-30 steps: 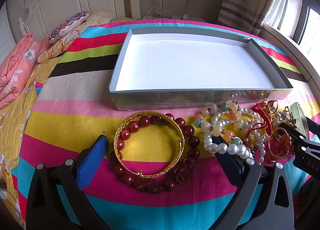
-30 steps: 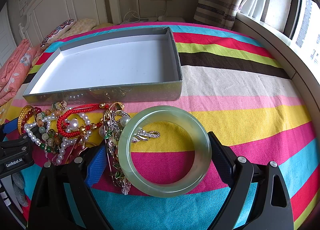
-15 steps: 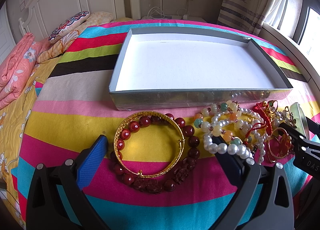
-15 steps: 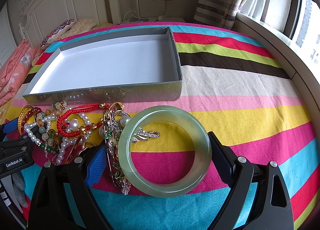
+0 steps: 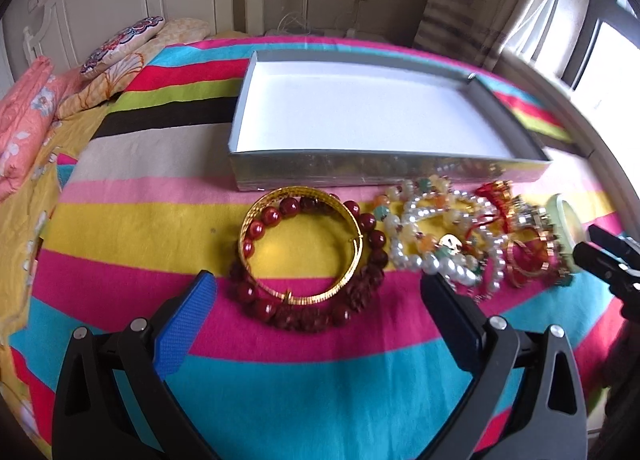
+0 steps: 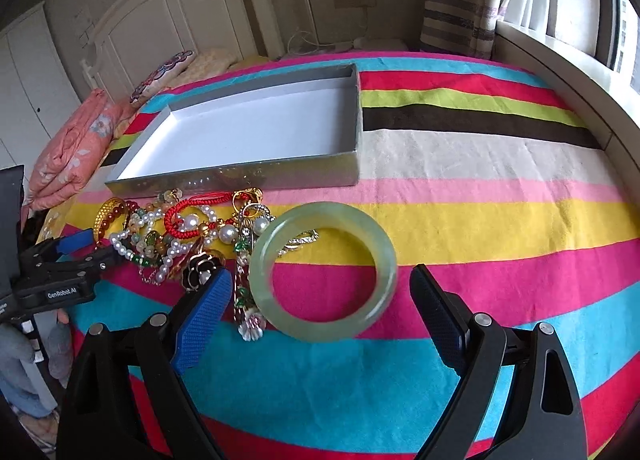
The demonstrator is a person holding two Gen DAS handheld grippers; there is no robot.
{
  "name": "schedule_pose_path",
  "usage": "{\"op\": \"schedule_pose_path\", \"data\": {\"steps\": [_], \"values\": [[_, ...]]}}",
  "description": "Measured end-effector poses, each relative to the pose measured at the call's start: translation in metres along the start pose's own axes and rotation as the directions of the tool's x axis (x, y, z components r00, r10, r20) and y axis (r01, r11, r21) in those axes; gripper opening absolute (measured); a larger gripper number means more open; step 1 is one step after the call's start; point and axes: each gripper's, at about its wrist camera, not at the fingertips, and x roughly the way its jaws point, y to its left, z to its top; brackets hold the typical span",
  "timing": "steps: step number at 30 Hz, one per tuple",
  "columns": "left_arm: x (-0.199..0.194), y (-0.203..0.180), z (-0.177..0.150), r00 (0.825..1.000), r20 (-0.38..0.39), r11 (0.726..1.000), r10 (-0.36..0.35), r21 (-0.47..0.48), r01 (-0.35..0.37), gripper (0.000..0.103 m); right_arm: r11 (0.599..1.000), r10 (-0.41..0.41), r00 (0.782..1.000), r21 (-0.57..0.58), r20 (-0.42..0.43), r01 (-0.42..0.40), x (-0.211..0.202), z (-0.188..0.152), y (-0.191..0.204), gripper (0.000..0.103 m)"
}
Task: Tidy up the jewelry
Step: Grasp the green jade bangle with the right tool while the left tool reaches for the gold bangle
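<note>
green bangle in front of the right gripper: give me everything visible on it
The green bangle is a thick, smooth, translucent pale-green ring, jade-like, unbroken. It lies flat on the striped bedspread, ahead of the open right gripper, whose fingers sit apart from it on either side. Its left edge meets the jewelry pile; a small rhinestone piece pokes into its opening. It is outside the tray.

Left gripper (image 5: 318,288) open, fingers apart, nothing between pads. Just ahead: gold bangle (image 5: 302,244) lying on dark red bead bracelet (image 5: 304,306). Ahead-right: pearl strand (image 5: 436,260) touching right finger. Farther ahead: shallow grey box (image 5: 384,170). All on striped bedspread (image 5: 132,228).
</note>
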Motion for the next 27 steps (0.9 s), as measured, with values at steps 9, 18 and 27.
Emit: {"op": "schedule_pose_path", "data": {"steps": [9,18,27], "values": [[-0.038,0.049,-0.015,0.984,0.157,0.970,-0.087,-0.211,0.119,0.094,0.976,0.118,0.991,-0.193,0.060,-0.104,-0.022,-0.006,0.018,0.042],[-0.041,0.041,-0.016,0.983,0.177,0.981,-0.047,-0.178,0.079,0.084,0.962,0.021,1.000,-0.272,0.013,-0.017,-0.012,-0.009,0.038,0.018],[-0.037,0.037,-0.016,0.985,0.166,0.983,-0.050,-0.165,0.077,0.085,0.901,-0.073,0.997,-0.431,-0.022,0.057,-0.015,-0.020,0.043,0.019]]}}
